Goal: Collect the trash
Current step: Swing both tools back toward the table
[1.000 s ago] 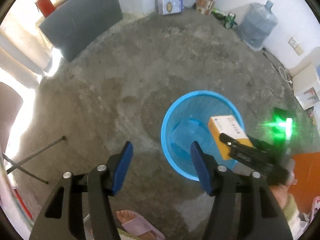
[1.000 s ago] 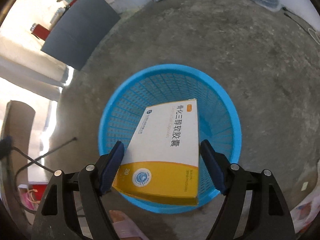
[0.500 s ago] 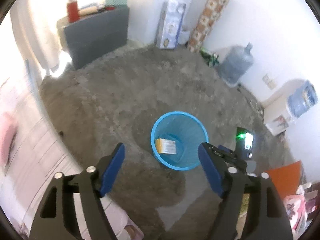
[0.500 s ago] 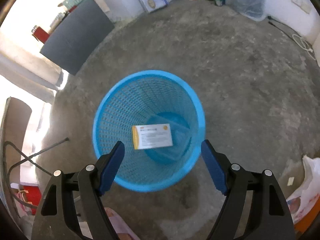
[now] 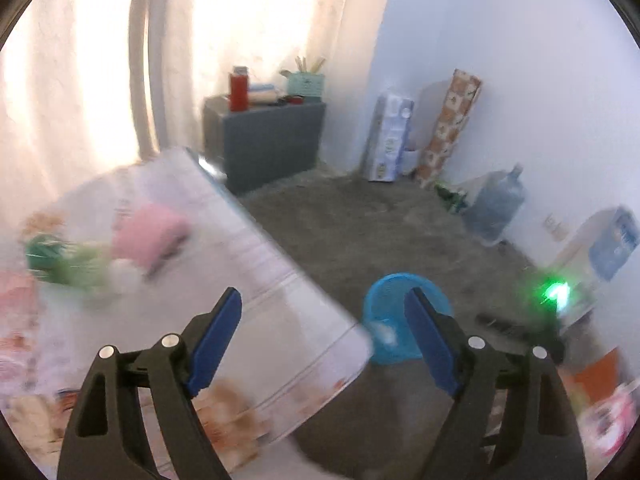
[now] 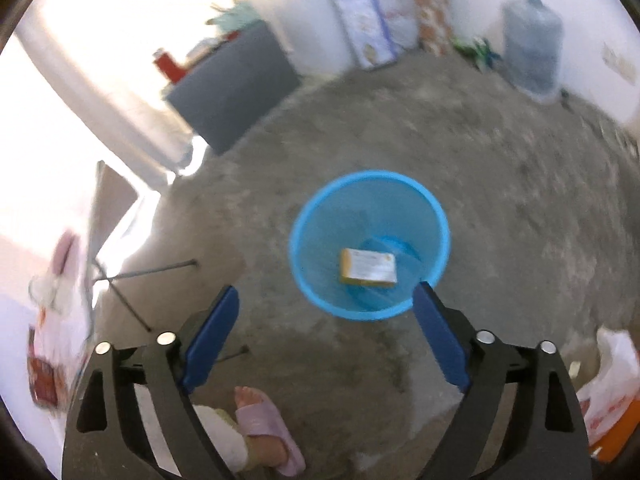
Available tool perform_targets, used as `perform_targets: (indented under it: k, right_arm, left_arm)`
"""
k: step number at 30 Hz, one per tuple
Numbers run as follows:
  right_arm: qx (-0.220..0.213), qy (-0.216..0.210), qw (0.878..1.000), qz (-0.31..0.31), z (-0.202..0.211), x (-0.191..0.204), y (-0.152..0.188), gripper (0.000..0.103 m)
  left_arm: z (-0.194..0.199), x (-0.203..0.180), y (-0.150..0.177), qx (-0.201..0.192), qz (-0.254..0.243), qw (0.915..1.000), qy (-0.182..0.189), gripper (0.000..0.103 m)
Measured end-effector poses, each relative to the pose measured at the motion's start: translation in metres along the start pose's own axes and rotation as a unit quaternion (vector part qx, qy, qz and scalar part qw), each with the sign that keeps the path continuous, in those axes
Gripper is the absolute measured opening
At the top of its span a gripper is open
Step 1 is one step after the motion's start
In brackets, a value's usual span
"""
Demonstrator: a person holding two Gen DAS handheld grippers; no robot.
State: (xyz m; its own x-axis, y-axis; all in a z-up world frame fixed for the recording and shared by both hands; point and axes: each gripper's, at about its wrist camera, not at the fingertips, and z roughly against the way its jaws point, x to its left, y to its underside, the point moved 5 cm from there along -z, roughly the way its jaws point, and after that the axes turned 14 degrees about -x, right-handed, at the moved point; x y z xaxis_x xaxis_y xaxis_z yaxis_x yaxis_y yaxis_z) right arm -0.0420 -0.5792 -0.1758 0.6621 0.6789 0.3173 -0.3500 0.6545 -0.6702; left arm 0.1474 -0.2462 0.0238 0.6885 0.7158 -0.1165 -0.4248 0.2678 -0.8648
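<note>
- Right gripper point(image 6: 326, 332): jaws spread wide and just opened further, nothing between them; aimed down at the concrete floor point(image 6: 500, 208) beside the basket.
- Left gripper point(image 5: 322, 340): jaws likewise spread and just widened, empty; pointed across the corner of a white table point(image 5: 248, 248).
- Blue mesh basket point(image 6: 304, 216): upright on the floor, well apart from the walls; rim unobstructed on every side.
- Yellow-and-white carton point(image 6: 368, 267): lying flat on the basket bottom, clear of both grippers; judged already collected.
- Handling of the carton, as judged: light, stiff cardboard with smooth printed faces; crushable under a hard squeeze; best pinched across its two long narrow sides, as for similar boxes.
- Items on the table, blurred: a pink soft-looking lump point(image 5: 150, 232) and a green crumpled object point(image 5: 60, 260); probably light and yielding, so a mid-body pinch advised; identity not readable.
- Edges: table edge running diagonally, close to the left fingers; thin metal table legs point(image 6: 152, 270) splayed over the floor; a slippered foot point(image 6: 264, 420) just under the right gripper.
- Open room: broad bare floor between table and basket; grey cabinet point(image 6: 236, 88), water jug point(image 6: 530, 44) and white bag point(image 6: 612, 380) all at the margins, well apart from that path.
</note>
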Motion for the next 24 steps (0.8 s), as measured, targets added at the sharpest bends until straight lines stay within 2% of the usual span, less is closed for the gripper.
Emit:
perform_targets:
  k: [2, 5, 12, 15, 20, 24]
  right_arm:
    - [-0.014, -0.002, 0.999, 0.033, 0.012, 0.026, -0.005, 0.09]
    - [-0.03, -0.009, 0.996, 0.08, 0.026, 0.067, -0.012, 0.094]
    - [-0.042, -0.002, 0.979, 0.202, 0.04, 0.162, -0.01, 0.095]
    - [-0.055, -0.017, 0.97, 0.235, 0.047, 0.2, -0.004, 0.095]
    - [-0.094, -0.064, 0.958, 0.264, 0.058, 0.258, 0.004, 0.095]
    - [-0.072, -0.154, 0.952, 0.253, 0.057, 0.302, 0.013, 0.095]
  left_arm:
    - [0.013, 0.01, 0.012, 0.015, -0.003, 0.9999, 0.003, 0.082]
    - [0.026, 0.022, 0.03, 0.033, 0.022, 0.999, 0.022, 0.083]
    - [0.07, 0.067, 0.06, -0.006, 0.087, 0.9962, -0.003, 0.092]
    - [0.091, 0.098, 0.066, -0.026, 0.118, 0.9921, -0.036, 0.097]
    - [0.128, 0.157, 0.078, -0.066, 0.159, 0.98, -0.1, 0.097]
    - [0.144, 0.191, 0.092, -0.077, 0.184, 0.9712, -0.131, 0.097]
